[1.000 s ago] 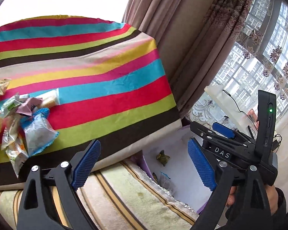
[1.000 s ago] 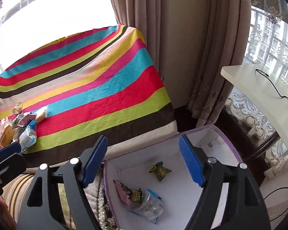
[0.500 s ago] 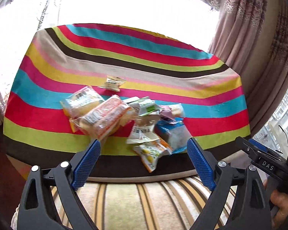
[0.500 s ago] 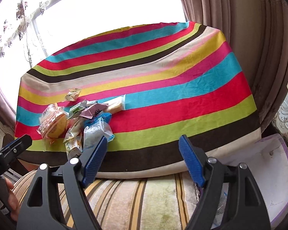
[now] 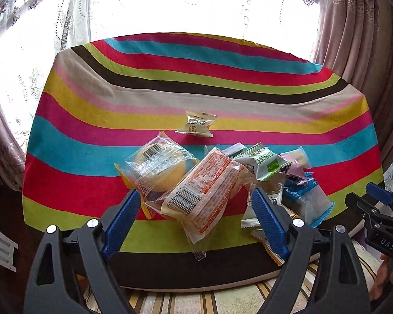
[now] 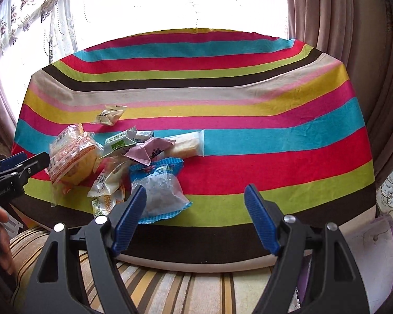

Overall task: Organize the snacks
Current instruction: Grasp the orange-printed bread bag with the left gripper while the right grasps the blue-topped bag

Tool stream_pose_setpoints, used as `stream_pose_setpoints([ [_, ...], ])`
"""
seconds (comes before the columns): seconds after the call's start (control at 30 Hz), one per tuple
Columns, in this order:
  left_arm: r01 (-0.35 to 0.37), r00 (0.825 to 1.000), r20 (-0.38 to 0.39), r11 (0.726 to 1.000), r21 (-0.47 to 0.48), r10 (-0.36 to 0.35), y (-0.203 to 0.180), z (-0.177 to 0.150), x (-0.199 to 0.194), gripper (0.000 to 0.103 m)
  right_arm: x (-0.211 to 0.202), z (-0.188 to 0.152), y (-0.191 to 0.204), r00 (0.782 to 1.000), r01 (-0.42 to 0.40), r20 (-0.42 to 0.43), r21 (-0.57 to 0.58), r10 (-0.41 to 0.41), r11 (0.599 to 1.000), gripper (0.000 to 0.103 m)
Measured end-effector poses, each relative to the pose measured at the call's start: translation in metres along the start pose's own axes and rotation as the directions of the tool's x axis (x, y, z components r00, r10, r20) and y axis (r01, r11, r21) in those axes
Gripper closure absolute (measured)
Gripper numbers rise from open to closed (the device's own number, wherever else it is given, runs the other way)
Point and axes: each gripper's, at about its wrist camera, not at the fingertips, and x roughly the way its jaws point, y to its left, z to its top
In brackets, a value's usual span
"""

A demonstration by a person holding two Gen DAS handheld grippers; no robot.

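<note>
A pile of wrapped snacks lies on the striped tablecloth (image 5: 196,83). In the left wrist view an orange-printed bread pack (image 5: 204,196) lies in front, a yellow cake pack (image 5: 154,167) left of it, a green-white packet (image 5: 267,162) and a blue-edged clear bag (image 5: 309,201) to the right, a small white packet (image 5: 196,127) behind. My left gripper (image 5: 194,222) is open, its jaws either side of the bread pack, just short of it. My right gripper (image 6: 194,217) is open and empty, right of the blue-edged bag (image 6: 159,191).
A white box with purple edges (image 6: 374,246) stands low at the right, below the table edge. A striped cushion or rug (image 6: 196,287) lies under both grippers. Curtains (image 6: 353,26) hang at the right, a bright window behind the table.
Both grippers have swung left from the box to face the snack pile. The left gripper has closed in on the bread pack. Both stay open.
</note>
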Motion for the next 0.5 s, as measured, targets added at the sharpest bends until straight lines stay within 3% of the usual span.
stream_pose_setpoints([
  [0.17, -0.009, 0.999, -0.043, 0.997, 0.079, 0.012, -0.005, 0.009, 0.029, 0.020, 0.023, 0.004, 0.012, 0.998, -0.026, -0.064, -0.039, 0.023, 0.999, 0.026],
  [0.5, 0.016, 0.993, -0.122, 0.996, 0.089, -0.005, -0.003, 0.003, 0.060, 0.020, 0.058, 0.011, 0.036, 0.988, -0.070, -0.142, -0.099, 0.055, 0.993, 0.026],
])
